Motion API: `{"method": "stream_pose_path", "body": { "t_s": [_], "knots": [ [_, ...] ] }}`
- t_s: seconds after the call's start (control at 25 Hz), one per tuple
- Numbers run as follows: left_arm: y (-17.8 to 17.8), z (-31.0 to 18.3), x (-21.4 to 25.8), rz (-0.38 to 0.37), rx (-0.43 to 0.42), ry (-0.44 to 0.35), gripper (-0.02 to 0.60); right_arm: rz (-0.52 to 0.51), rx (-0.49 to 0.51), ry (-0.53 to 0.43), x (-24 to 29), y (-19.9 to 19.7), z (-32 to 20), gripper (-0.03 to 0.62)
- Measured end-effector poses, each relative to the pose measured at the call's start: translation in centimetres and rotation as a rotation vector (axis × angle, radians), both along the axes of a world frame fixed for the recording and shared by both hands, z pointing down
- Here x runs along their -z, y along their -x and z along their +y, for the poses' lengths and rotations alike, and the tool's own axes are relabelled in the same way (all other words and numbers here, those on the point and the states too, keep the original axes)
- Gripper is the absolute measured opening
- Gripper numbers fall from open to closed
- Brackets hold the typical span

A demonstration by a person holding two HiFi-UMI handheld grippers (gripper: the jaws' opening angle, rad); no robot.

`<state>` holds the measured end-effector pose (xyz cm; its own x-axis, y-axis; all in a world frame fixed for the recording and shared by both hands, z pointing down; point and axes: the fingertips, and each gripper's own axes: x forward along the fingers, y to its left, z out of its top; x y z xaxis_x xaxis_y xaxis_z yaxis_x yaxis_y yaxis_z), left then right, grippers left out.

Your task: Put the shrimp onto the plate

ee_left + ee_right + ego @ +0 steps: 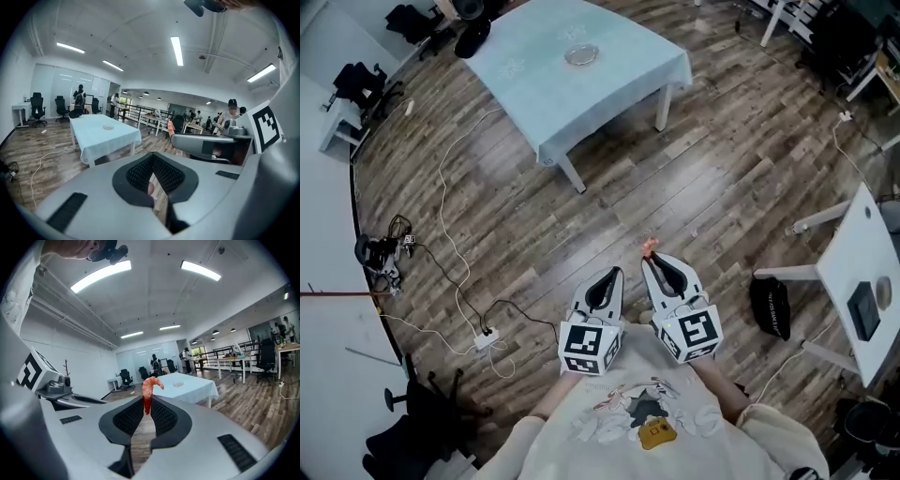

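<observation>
Two claws are held side by side above the wooden floor (534,234). The small pink shrimp (149,389) is pinched in the right claw (147,401); the left claw (152,180) is closed with nothing in it.

Item one: shrimp (149,389), orange-pink, darker red at the lower end, upper end curled into a hook. It stands upright, its lower end pinched between the closed jaws of the right gripper (146,401) and its curl projecting beyond the tips. In the head view the shrimp (649,247) is held over the wooden floor (703,178), well apart from the plate. Item two: plate (581,54), small, round, pale and glassy. It lies flat on the light blue cloth of the table (619,84).
</observation>
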<state>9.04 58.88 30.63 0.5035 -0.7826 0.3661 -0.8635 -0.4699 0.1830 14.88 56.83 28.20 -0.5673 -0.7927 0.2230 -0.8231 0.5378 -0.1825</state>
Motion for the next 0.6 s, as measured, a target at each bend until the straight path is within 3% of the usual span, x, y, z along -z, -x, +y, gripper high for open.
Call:
{"method": "stream_pose_path", "body": {
  "t_s": [0.32,0.6],
  "knots": [
    [-3.8,2.0,-1.2,-0.020,0.082,-0.012,0.008,-0.004,0.081,-0.021,-0.9,-3.7,2.5,0.064],
    [-5.0,0.5,-1.8,0.009,0.075,0.014,0.008,0.001,0.080,0.024,-2.3,-4.6,1.2,0.064]
  ]
}}
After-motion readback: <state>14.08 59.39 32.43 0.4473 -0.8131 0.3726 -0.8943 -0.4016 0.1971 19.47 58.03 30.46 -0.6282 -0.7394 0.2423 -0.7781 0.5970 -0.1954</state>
